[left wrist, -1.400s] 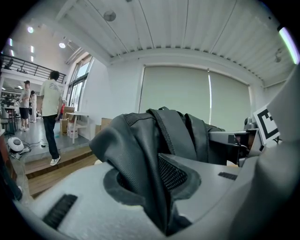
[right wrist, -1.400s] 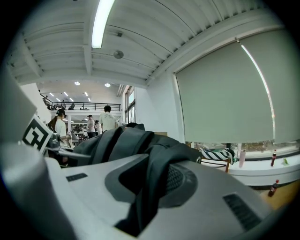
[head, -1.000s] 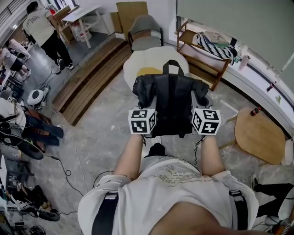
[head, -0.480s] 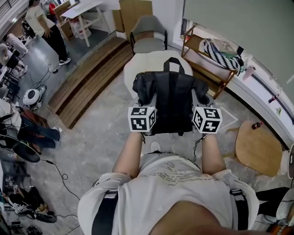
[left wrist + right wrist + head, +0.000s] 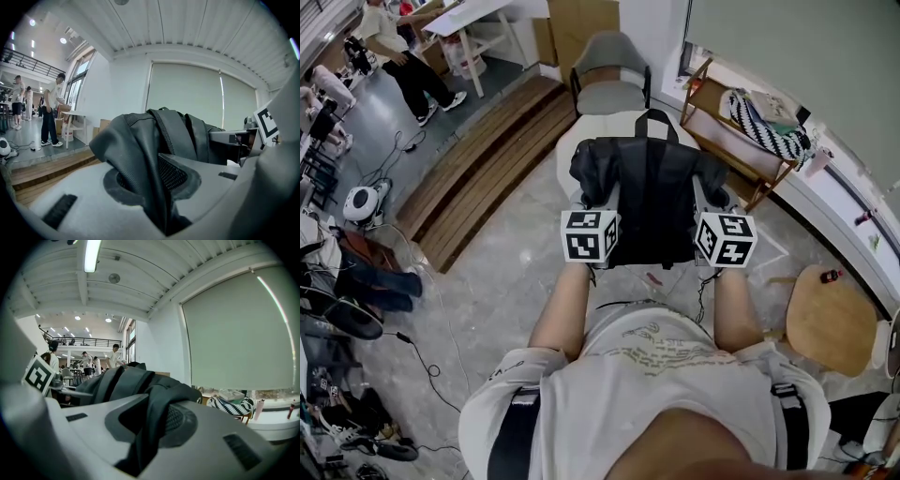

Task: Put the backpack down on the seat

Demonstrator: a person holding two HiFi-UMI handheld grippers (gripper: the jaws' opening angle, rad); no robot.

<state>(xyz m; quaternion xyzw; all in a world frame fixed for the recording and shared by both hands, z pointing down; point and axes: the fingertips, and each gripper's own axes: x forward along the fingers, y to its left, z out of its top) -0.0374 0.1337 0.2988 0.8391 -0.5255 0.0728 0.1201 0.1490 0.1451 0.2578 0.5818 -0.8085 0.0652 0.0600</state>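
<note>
A: What is the biggest thing here?

B: The grey stone floor [image 5: 497, 291]. On its left side a long wooden platform [image 5: 478, 169] runs toward the far wall.

A: And the seat?

B: The seat [image 5: 605, 127] is cream and round. It stands in the middle, far from the person. Just behind it, farther away, is a grey chair [image 5: 612, 80].

A: Where is the backpack?

B: The black backpack [image 5: 652, 202] is in front of the person, carried between the two claws. In the head view it covers the near part of the seat. Whether it touches the seat, I cannot tell.

A: What is on the right?

B: At the far right there is a wooden shelf [image 5: 722, 131] with a striped cloth [image 5: 764, 122] on it. Nearer, also on the right, stands a round wooden stool [image 5: 830, 319].

A: How are the claws?

B: The left claw [image 5: 161, 183] is clenched on the left side of the backpack, with a fold of black fabric pinched between its two grey jaws. The right claw [image 5: 145, 427] is clenched in the same way on the right side, with dark fabric pressed between its jaws.

A: And the smallest thing?

B: The black carry loop [image 5: 658, 120] at the far end of the backpack. In the head view it shows against the cream seat.
</note>
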